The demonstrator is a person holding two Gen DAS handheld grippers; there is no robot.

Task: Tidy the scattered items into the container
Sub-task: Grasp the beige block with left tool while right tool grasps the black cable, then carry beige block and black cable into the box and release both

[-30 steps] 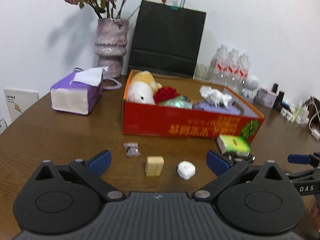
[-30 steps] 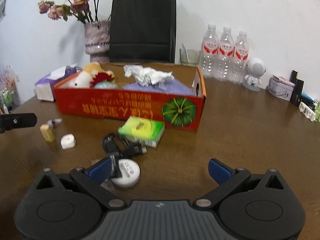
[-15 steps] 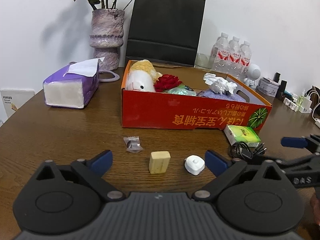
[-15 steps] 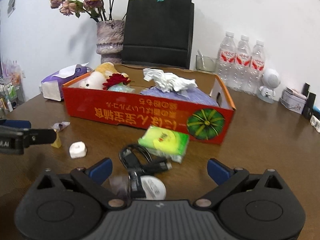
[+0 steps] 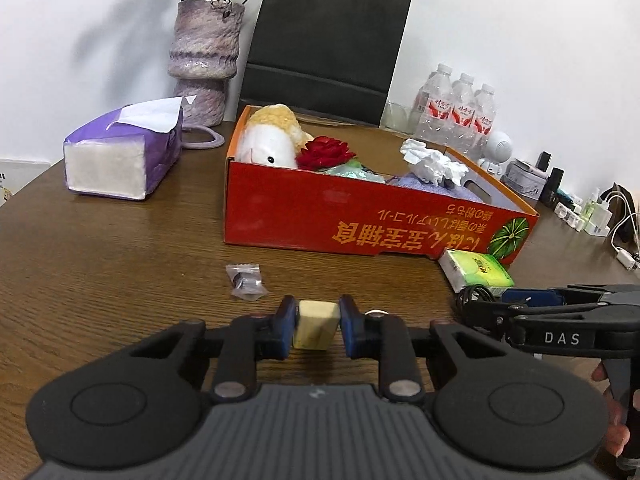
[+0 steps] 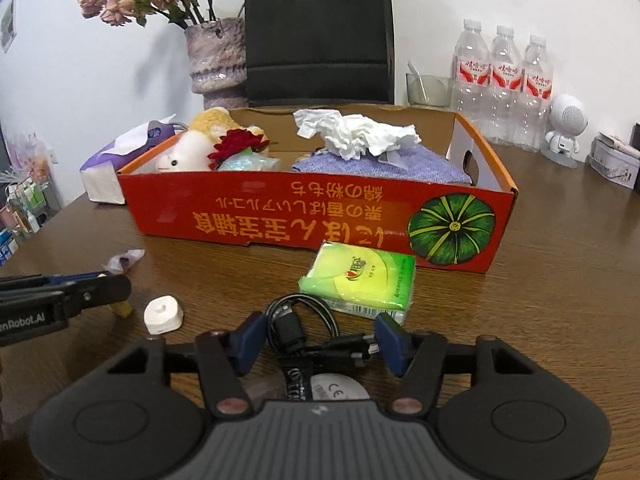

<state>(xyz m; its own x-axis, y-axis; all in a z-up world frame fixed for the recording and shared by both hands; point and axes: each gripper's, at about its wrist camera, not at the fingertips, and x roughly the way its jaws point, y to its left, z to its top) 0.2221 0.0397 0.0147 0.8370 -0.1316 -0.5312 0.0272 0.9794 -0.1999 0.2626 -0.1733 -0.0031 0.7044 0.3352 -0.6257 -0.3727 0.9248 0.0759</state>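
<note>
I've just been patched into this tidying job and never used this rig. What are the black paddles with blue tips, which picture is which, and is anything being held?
The black paddles are handheld grippers, one in each of a person's hands, each carrying a wide-angle camera looking along its two blue-tipped fingers.

Left wrist view: the left gripper is shut on a yellow block. Ahead lie a small clear packet and the red box, which already holds a plush toy, a red flower and crumpled tissue.

Right wrist view: the right gripper is open, its fingers either side of a coiled black cable. Nearby on the brown table are a green tissue pack and a small white piece. Nothing is gripped there yet.
</note>
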